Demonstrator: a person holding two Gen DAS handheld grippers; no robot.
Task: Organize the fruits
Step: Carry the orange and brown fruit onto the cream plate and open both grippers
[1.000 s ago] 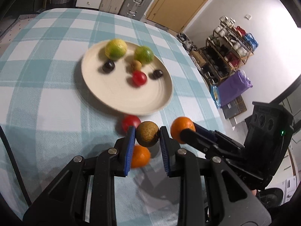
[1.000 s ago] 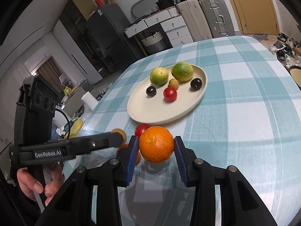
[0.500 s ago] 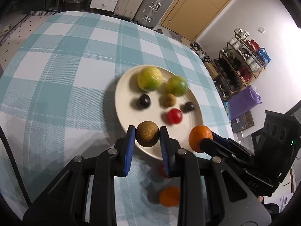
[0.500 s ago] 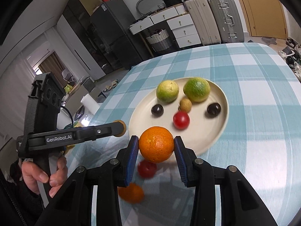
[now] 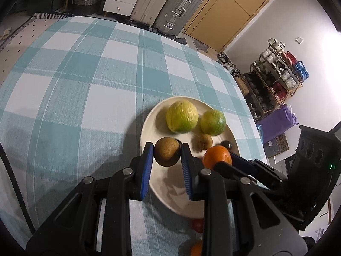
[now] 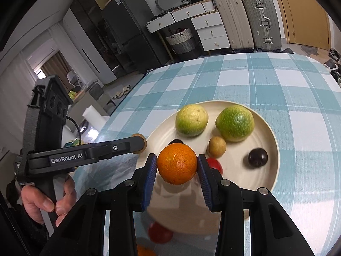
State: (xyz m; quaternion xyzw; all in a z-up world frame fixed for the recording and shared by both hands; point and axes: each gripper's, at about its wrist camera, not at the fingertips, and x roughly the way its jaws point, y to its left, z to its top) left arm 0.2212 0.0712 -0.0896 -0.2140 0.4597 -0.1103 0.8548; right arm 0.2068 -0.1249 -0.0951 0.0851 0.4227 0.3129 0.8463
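My left gripper (image 5: 166,154) is shut on a brown round fruit (image 5: 166,152) and holds it over the near left part of the cream plate (image 5: 149,119). My right gripper (image 6: 177,166) is shut on an orange (image 6: 177,164) above the plate's (image 6: 268,183) near edge. On the plate lie a yellow-green fruit (image 6: 191,119), a green citrus (image 6: 235,122), a small tan fruit (image 6: 217,146), a dark plum (image 6: 257,157) and a red fruit (image 6: 215,165), partly hidden by a finger. A second dark fruit (image 6: 175,142) peeks out behind the orange.
On the checked cloth (image 5: 85,81) near me, off the plate, lie a red fruit (image 6: 159,232) and another orange (image 6: 146,251). A hand (image 6: 46,200) grips the left tool at the table's left edge. Suitcases and drawers stand beyond the far edge.
Both grippers have moved forward with their fruits, from over the bare cloth to over the plate. The loose red fruit and orange now lie behind the fingertips.
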